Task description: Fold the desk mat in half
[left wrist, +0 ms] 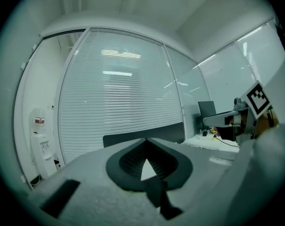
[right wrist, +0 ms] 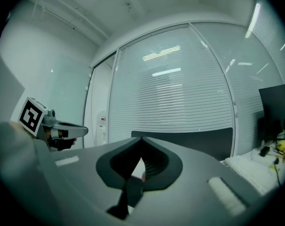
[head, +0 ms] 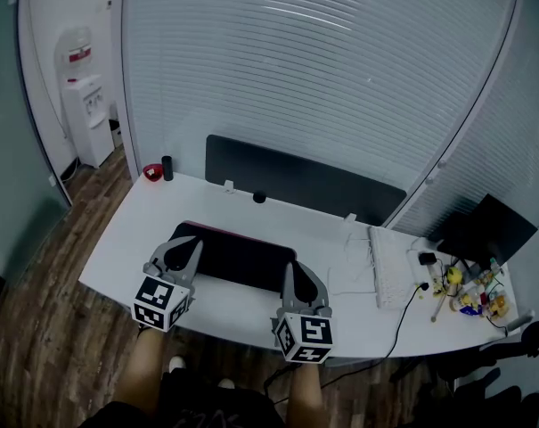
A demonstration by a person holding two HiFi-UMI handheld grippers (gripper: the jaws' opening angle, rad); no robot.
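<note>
Desk mat (head: 238, 259) lay dark on the white tabletop (head: 340, 315), toward my near edge, with a reddish line along its far side. From the head view I couldn't settle whether that line was trim on a single flat layer or the underside of a layer already doubled over. The scene fitted a mat lying spread out as well as one already folded.

Both grippers pointed level at the mat's near side. The left gripper (head: 185, 246) was over its near left corner and the right gripper (head: 293, 273) at its near right corner. Each gripper view showed its jaws closed together. A small reddish sliver (right wrist: 142, 175) showed low in the gap of the right pair. It may have been the mat's rim, but I judged neither pair was truly pinching anything.

The risks I saw came from that thin, flat sheet on a smooth surface. Closed jaw tips would likely skid across it or shove the whole mat away instead of catching its edge. It could then slide toward the small dark object (head: 258, 198) near the back. If one corner were carried and the other dragged, the fold would come out skewed. A doubled layer might spring back open if nothing pressed it flat. The keyboard (head: 389, 275) and its loose cables (head: 349, 261) sat just right of the right gripper, so a wide swing there could snag them.
</note>
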